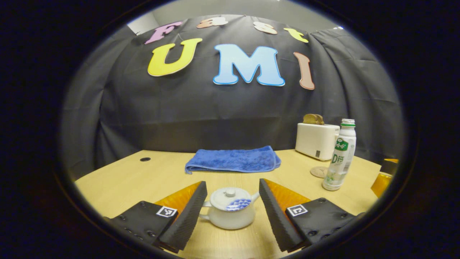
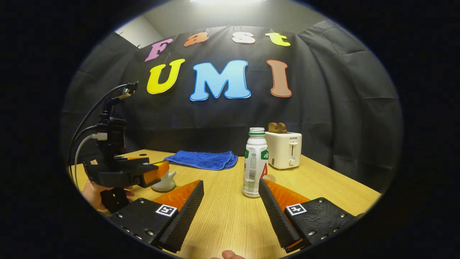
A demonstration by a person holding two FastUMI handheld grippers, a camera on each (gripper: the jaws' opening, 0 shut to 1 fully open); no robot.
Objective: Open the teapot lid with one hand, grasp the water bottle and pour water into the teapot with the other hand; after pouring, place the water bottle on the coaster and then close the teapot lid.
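Left gripper view. We list: our left hand-held gripper (image 1: 233,212), fingers spread wide, holding nothing. Between the fingers, touching neither, stands the white teapot (image 1: 230,214) on the desk (image 1: 118,181). Its lid (image 1: 230,198) sits on the pot, knob upright. Beyond it lies a folded blue towel (image 1: 233,160). To the right stands the water bottle (image 1: 340,155), upright, its cap off as far as we can tell. Just behind its base lies the round coaster (image 1: 318,171), bare. A white toaster (image 1: 317,140) with bread in its slots stands at the back.

Right gripper view. We list: our right hand-held gripper (image 2: 230,210), fingers wide, holding nothing. The water bottle (image 2: 255,167) stands ahead, near the right finger but apart from it. The coaster (image 2: 269,177) peeks out beside the bottle's base, the toaster (image 2: 284,149) behind it. At left, the left hand-held gripper (image 2: 160,172) hangs over the teapot (image 2: 164,182), a person's hand (image 2: 94,194) below it.

Progress, as we judge it: nothing done yet. Left to do: lift the lid, grasp the bottle, pour, set the bottle on the coaster, close the lid.
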